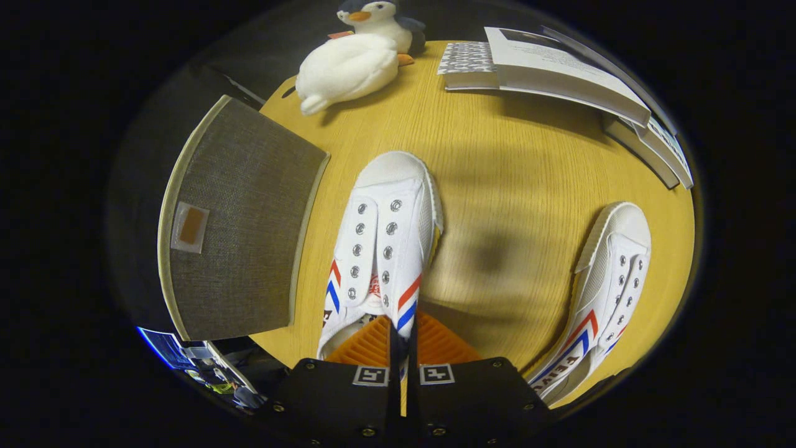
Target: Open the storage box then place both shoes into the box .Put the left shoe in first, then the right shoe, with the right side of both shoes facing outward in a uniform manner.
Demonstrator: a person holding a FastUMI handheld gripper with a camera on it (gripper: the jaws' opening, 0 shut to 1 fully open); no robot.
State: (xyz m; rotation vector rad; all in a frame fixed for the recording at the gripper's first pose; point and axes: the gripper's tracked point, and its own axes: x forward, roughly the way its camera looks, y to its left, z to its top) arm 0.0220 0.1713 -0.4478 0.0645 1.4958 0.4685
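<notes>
closed storage box [242, 218] left of the fingers; nearer shoe [382, 242] pinched by its side wall in the gripper [403, 339]; second shoe [597, 298] well to the right; risks slipping from such a thin grip.

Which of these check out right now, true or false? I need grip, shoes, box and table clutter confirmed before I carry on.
1. The claw is shut on the side wall of the white canvas shoe with red and blue stripes. True.
2. A second white striped shoe lies apart on the yellow wooden table. True.
3. The grey fabric storage box already holds a shoe. False: its flap with a small tan label faces the camera, and both shoes are outside it.
4. The white plush duck sits between the two shoes. False: it lies beyond the held shoe, by a plush penguin.
</notes>
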